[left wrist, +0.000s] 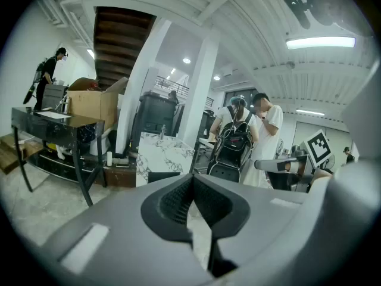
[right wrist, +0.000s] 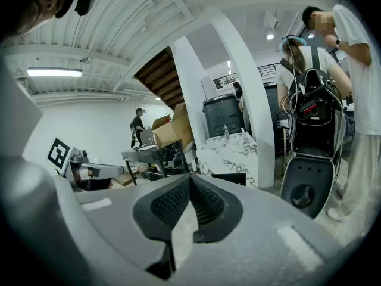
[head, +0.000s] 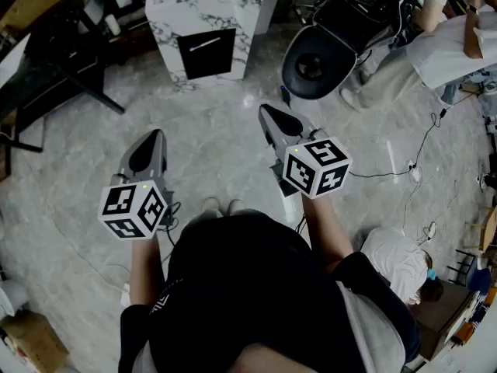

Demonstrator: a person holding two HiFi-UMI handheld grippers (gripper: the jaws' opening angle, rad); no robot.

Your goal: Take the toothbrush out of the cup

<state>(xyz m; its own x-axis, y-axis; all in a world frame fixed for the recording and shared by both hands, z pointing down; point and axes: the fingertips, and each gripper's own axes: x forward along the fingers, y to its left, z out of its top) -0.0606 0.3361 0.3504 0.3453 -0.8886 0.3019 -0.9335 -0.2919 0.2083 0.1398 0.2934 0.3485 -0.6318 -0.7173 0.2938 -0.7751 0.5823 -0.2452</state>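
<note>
In front of the marble cabinet (head: 203, 22), well back from it on the gray floor (head: 225, 146): person standing, both forearms out ahead of the torso, 1 gripper per hand.

The left gripper (head: 158, 134) points at the cabinet, nose tipped slightly down. Its marker cube (head: 133, 206) is toward the body, and the left forearm (head: 144, 266) runs straight behind it. In its own view the 2 ribbed pads (left wrist: 175, 200) meet at the tips: clenched, nothing between them.

The right gripper (head: 264, 109) sits a bit nearer the cabinet than the left one, with the same slight downward tilt. Its cube (head: 316, 165) faces up at the head camera, and the right forearm (head: 330, 228) is behind it. Its jaws are pressed together too, empty. The 2 grippers are side by side, well apart.

I can't make out the toothbrush or cup in any view. 1 small upright item (right wrist: 225, 130) stands on the cabinet top, too small to tell what it is.

Right of the cabinet: 2 people, 1 wearing a black backpack (right wrist: 309, 109). Left of the cabinet: a black table (left wrist: 53, 124).
</note>
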